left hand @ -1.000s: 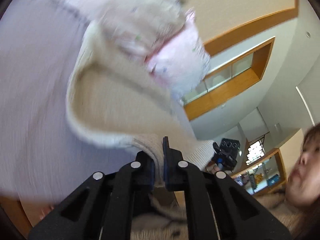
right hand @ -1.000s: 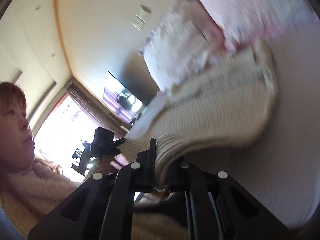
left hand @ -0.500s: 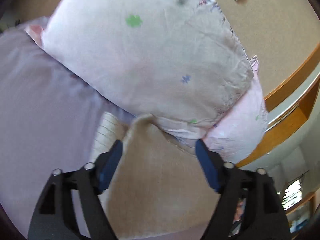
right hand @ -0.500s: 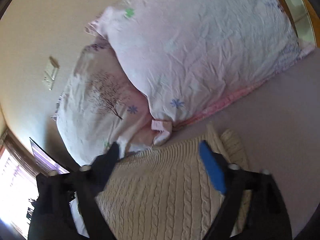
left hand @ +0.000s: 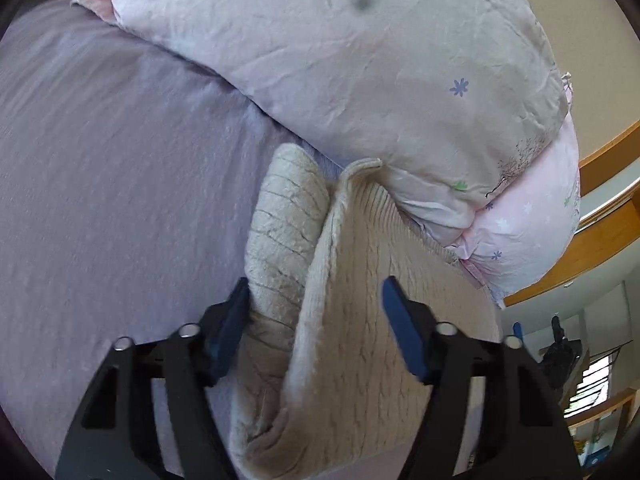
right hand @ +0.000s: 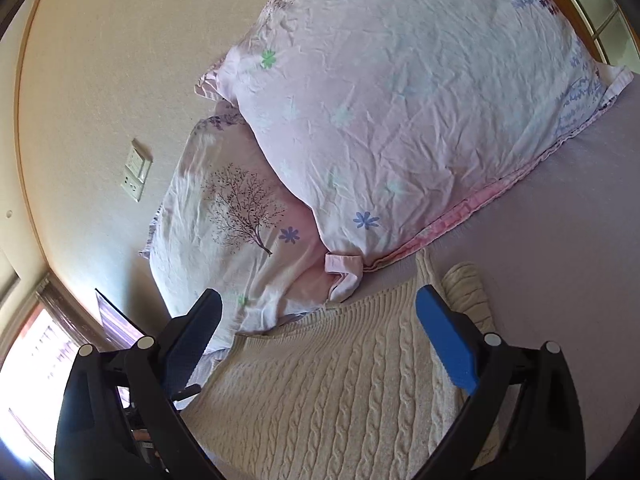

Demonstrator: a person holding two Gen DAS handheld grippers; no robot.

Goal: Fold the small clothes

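In the left wrist view, the left gripper [left hand: 314, 312] stands released, its blue-padded jaws spread wide with nothing pinched between them. Below and ahead of it lies the sweater [left hand: 360, 320], a cream cable-knit piece spread on the lavender sheet [left hand: 120, 180]. One edge of the knit is turned up into a ridge that runs away from the camera between the jaws, and a sleeve [left hand: 286, 232] lies alongside that ridge on its left, its rounded end pointing toward the pillows. The left finger pad sits just beside the sleeve; whether it touches the knit cannot be told. The far tip of the sweater reaches the lower edge of the top pillow [left hand: 340, 60], a pale pink case with small flower prints, which rests on a second pillow [left hand: 532, 220] at the right. In the right wrist view, the right gripper [right hand: 320, 320] is likewise released, jaws wide apart and holding nothing. The sweater [right hand: 332, 392] lies flat under and between them, cable rows running forward, with the sleeve [right hand: 468, 292] showing just past the right finger. Its far hem lies against the lower pillow [right hand: 224, 220], printed with a tree, while the top pillow [right hand: 400, 100] overlaps that one. A switch plate [right hand: 137, 176] sits on the beige wall [right hand: 100, 80] at left.
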